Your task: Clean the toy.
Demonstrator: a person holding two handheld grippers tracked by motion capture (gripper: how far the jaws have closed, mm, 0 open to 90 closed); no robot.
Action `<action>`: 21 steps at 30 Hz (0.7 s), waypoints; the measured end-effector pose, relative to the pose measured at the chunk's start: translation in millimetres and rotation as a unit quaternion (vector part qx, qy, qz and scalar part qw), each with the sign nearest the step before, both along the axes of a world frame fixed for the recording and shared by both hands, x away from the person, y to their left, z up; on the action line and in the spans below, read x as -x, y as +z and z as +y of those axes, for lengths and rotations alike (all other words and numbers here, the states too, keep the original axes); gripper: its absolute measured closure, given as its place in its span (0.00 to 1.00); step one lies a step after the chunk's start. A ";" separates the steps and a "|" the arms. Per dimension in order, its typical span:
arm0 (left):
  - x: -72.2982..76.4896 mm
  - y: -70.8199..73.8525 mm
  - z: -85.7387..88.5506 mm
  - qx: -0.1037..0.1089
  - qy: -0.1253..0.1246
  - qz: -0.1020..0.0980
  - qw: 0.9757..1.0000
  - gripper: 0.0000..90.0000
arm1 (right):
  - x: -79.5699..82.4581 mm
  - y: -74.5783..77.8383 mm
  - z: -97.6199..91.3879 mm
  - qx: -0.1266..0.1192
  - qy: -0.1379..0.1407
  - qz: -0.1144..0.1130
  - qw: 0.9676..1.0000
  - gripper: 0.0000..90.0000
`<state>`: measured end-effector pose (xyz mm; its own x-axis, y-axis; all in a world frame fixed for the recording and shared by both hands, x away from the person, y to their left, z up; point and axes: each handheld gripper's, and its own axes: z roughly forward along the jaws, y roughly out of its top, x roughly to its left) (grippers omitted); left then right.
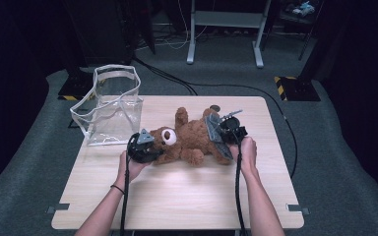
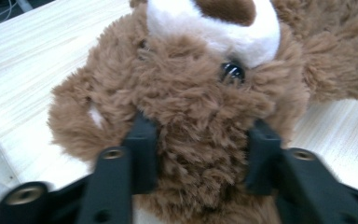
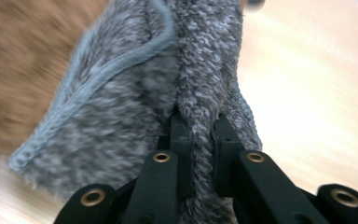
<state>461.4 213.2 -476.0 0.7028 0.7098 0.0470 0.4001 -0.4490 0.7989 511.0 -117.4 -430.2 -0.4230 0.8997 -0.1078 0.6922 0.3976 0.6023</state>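
Teddy bear [image 1: 197,140], brown plush, lies on its back at the centre of the high view, on a pale wooden table [image 1: 177,196]. Head points toward the left of the frame, cream muzzle up; one arm sticks toward the top of the frame. A grey fleece garment [image 1: 215,130] wraps the body at the right-hand end of the toy.

Left gripper [image 1: 145,145] sits at the bear's head, left of centre in the high view. In the left gripper view [image 2: 200,154] the two black jaws stand on either side of the brown fur of the head, with one glossy eye and the cream muzzle above them. The fur bulges between the pads and both pads press into it: clamped on the head, jaws partly apart around it.

Right gripper [image 1: 231,129] is at the bear's right-hand end in the high view, the person's hand behind it. In the right gripper view [image 3: 200,135] the jaws are drawn close together and pinch a fold of the grey fleece; its piped hem runs diagonally through the upper left of that frame, brown fur blurred beyond it.

Clear plastic bag [image 1: 109,105] with white trim stands open at the table's upper left corner, near the bear's head but apart from it. Black cables trail from both grippers toward the bottom edge.
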 end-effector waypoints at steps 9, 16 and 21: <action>0.8 -4.1 1.1 -0.017 -0.041 -0.028 0.999 0.75 | -1.5 49.5 46.5 -0.038 0.086 -0.043 0.995 0.91; 1.2 -4.6 1.3 -0.024 -0.045 -0.030 0.998 0.75 | -14.8 37.4 103.9 -0.010 0.153 -0.031 0.988 0.91; 2.1 -5.4 1.0 -0.028 -0.049 -0.035 0.998 0.76 | -29.2 19.7 108.5 0.012 0.123 -0.015 0.992 0.92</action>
